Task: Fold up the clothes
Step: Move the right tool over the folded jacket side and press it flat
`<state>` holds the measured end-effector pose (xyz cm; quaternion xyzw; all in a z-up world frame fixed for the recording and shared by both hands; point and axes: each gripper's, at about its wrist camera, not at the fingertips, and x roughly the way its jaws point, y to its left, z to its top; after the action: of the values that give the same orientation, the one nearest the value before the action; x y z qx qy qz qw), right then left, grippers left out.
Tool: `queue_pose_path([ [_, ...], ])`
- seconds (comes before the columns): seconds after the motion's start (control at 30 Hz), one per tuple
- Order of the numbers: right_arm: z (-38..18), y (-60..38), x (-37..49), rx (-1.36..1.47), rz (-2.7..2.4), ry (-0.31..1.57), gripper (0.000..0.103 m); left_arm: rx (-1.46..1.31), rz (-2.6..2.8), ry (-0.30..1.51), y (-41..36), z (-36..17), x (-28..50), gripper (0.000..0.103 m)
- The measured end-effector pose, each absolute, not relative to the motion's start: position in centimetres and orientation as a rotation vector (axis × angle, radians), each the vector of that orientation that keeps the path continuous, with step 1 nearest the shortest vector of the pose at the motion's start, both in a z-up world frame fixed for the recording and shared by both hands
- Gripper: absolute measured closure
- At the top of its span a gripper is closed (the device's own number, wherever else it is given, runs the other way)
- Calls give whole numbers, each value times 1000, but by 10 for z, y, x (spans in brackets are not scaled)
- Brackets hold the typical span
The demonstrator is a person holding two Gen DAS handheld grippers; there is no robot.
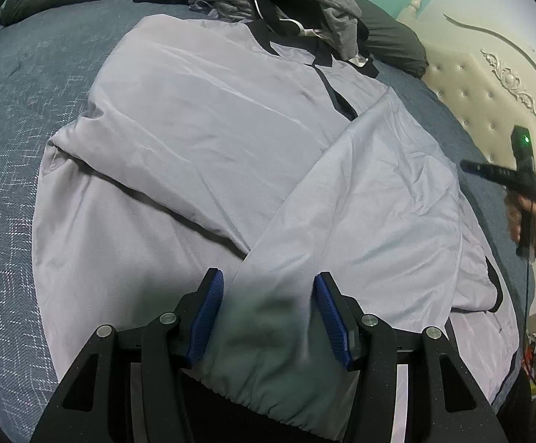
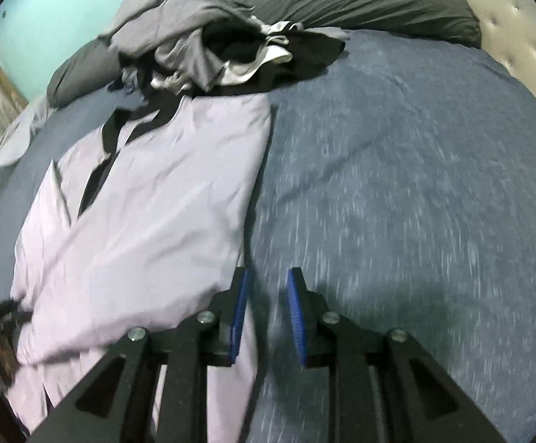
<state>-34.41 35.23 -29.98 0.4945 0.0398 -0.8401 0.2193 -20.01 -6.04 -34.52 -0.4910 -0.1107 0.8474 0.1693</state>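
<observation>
A: Lilac fabric, thin and slippery by its look, lies spread on the blue bedspread (image 2: pixel 397 170): it is the jacket (image 1: pixel 201 129), front side up, with a dark collar toward the pillows. One sleeve (image 1: pixel 360 192) is already crossed over the body.

B: So which step is it?

A: Probably the folding-in of the sleeves. The left gripper (image 1: pixel 269 317) stands half open with the elastic cuff of that sleeve between its blue pads; the pads do not seem to press it. The right gripper (image 2: pixel 266 313) is narrow, nothing inside, over the bare bedspread just beside the jacket's edge.

B: And the next move?

A: Likely the right gripper must take the side edge and bring it inward, without pulling the crossed sleeve away.

B: The count?

A: One jacket, one pile of unfolded grey and black clothes (image 2: pixel 201 48) behind it, two grippers, one long dark pillow (image 2: pixel 360 3)
</observation>
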Motion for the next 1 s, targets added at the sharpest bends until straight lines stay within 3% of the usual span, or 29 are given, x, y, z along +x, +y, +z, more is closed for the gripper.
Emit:
queue_pose_path([
  [0.3, -326, 331, -343, 1439, -2309, 242, 79, -1390, 2406, -324, -60, -348, -202, 47],
  [0.33, -327, 333, -343, 1435, -2315, 228, 83, -1390, 2405, -322, -59, -348, -203, 47],
  [0.37, -327, 336, -344, 1428, -2329, 207, 97, -1389, 2405, -323, -59, -348, -202, 47],
  [0.5, -330, 356, -349, 1420, -2332, 90, 100, -1388, 2404, -316, -60, -348, -202, 47],
  [0.77, -334, 368, -351, 1427, -2313, 4, 100, -1388, 2405, -301, -58, -349, -205, 47],
  [0.83, -332, 373, -351, 1437, -2311, -17, 93, -1388, 2403, -305, -58, -348, -205, 47],
  [0.87, -329, 377, -350, 1433, -2324, -25, 84, -1389, 2403, -306, -57, -348, -205, 47],
  [1.0, -309, 392, -339, 1370, -2421, -96, 83, -1388, 2403, -306, -57, -348, -204, 46],
])
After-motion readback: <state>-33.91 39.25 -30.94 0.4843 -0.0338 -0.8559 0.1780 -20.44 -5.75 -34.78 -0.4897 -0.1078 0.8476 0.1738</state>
